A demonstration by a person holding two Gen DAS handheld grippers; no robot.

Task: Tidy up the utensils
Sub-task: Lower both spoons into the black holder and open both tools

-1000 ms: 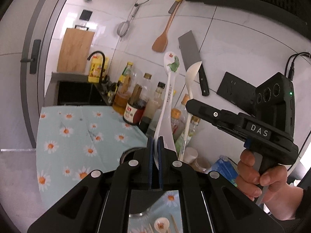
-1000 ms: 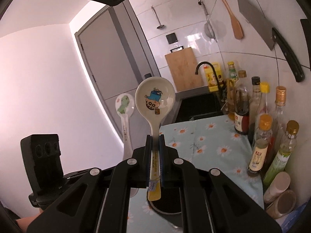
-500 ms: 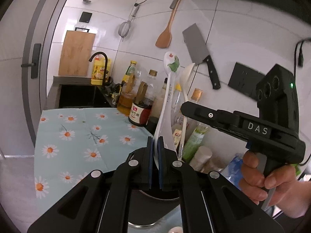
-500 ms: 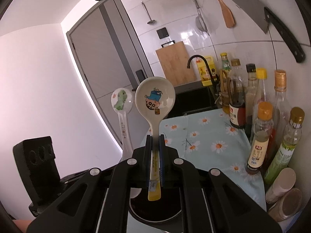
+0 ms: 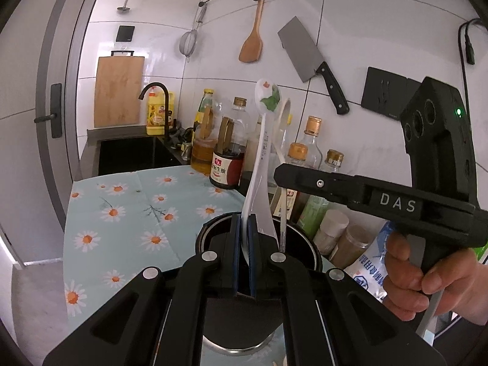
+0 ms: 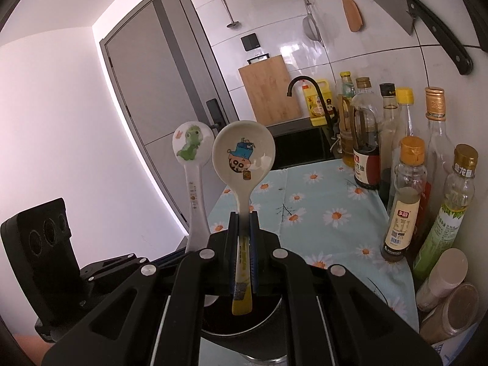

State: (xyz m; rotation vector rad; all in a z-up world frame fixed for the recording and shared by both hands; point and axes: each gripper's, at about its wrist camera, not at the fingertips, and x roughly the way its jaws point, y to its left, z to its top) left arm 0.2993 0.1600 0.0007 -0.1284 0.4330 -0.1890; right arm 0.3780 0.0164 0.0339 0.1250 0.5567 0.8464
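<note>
Clearly, from my left wrist, my left claw (image 5: 244, 235) is clamped tight on the handle of the white ceramic spoon with the green dinosaur print (image 5: 266, 97), bowl up, above the round black holder (image 5: 308, 241) on the daisy-print tablecloth (image 5: 122, 213). From my right wrist, my right claw (image 6: 243, 228) is pinched on the cream ceramic spoon with the cartoon boy (image 6: 243, 158), its yellow handle end hanging over that holder's mouth. Both spoons are picked up, I judge; dropping them in remains.

Two upright ceramic spoons, dinosaur-printed (image 6: 192, 149) beside cartoon-boy-printed (image 6: 244, 158).
</note>
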